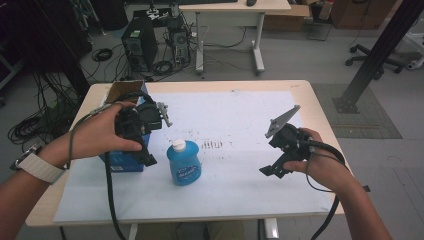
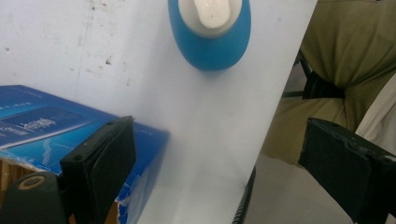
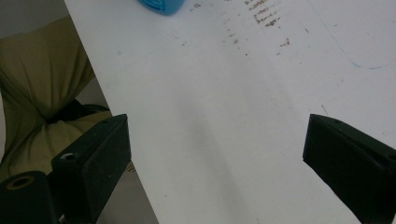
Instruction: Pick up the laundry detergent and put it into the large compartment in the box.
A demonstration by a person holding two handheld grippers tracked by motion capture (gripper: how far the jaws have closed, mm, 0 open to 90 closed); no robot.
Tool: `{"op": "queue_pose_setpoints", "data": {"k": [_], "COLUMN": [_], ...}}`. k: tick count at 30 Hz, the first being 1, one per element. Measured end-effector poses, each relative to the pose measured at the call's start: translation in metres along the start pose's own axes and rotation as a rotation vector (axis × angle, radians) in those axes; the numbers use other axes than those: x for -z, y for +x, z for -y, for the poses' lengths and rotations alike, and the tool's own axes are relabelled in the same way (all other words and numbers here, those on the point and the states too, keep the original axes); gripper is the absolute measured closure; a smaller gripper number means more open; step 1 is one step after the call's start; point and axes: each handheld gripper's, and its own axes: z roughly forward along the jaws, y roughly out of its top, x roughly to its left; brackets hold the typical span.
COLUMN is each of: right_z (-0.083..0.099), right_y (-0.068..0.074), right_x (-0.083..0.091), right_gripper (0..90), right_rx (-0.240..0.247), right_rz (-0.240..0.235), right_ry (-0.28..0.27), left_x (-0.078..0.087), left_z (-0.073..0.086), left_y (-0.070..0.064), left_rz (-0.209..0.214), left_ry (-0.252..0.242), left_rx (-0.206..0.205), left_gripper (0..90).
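The left gripper [image 1: 146,150] has its fingers [image 2: 100,170] spread wide with nothing between them, hanging over the near corner of the blue box [image 1: 122,161], tips pointing down toward the surface [image 1: 235,125]. The right gripper [image 1: 272,170] is likewise spread and empty, held low over the bare right side of the white sheet [image 3: 224,121], well apart from everything.

The bottle [image 1: 183,162] stands upright near the middle of the surface, just right of the box and nearest the left gripper; the left gripper view looks down on its white cap [image 2: 212,13].

It looks like smooth plastic with a glossy label (probably slippery), rounded and squat, likely part full and so moderately heavy, with walls that would give under a hard squeeze. The better hold is probably across the narrower shoulders just below the cap, where the fingers can bracket it.

Both hands grip from behind, wrists bent downward, forearms entering from the near edge.
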Motion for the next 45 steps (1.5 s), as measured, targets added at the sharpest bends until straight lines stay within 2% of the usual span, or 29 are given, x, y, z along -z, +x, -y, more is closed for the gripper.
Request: {"op": "queue_pose_setpoints", "data": {"k": [8, 12, 17, 20, 21, 24, 27, 30, 39, 45], "right_z": [0.0, 0.0, 0.001, 0.001, 0.001, 0.001, 0.0, -0.001, 0.0, -0.002], "right_y": [0.0, -0.002, -0.002, -0.002, -0.002, -0.002, -0.002, -0.002, -0.002, -0.002], "right_x": [0.001, -0.001, -0.006, -0.008, -0.008, -0.008, -0.007, -0.007, -0.009, -0.008], "right_gripper": [7.9, 7.9, 8.5, 8.5, 8.6, 9.1, 9.1, 9.1, 9.9, 9.9], "right_rx": [-0.003, -0.004, 0.003, 0.005, 0.006, 0.012, 0.014, 0.016, 0.017, 0.018], "right_rz": [-0.001, -0.003, -0.011, -0.01, -0.011, -0.012, -0.011, -0.011, -0.016, -0.012], "right_ry": [-0.001, 0.0, 0.008, 0.016, 0.016, 0.017, 0.011, 0.011, 0.013, 0.01], "left_x": [0.001, 0.001, 0.005, 0.007, 0.009, 0.011, 0.015, 0.019, 0.024, 0.026], "left_z": [-0.001, -0.001, -0.001, -0.002, -0.003, -0.005, -0.009, -0.011, -0.017, -0.021], "left_y": [-0.001, -0.001, -0.002, -0.002, -0.002, -0.003, -0.003, -0.003, -0.003, -0.002], "left_rz": [-0.005, -0.006, -0.014, -0.015, -0.014, -0.013, -0.028, -0.022, -0.029, -0.031], "left_ry": [0.005, 0.003, -0.016, -0.02, -0.018, -0.015, -0.011, -0.02, -0.044, -0.059], "left_rx": [0.006, 0.021, 0.033, 0.055, 0.083, 0.091, 0.118, 0.138, 0.163, 0.205], "left_gripper": [9.7, 8.7, 5.9, 5.8, 5.8, 6.2, 6.1, 6.3, 6.0, 6.0]}}
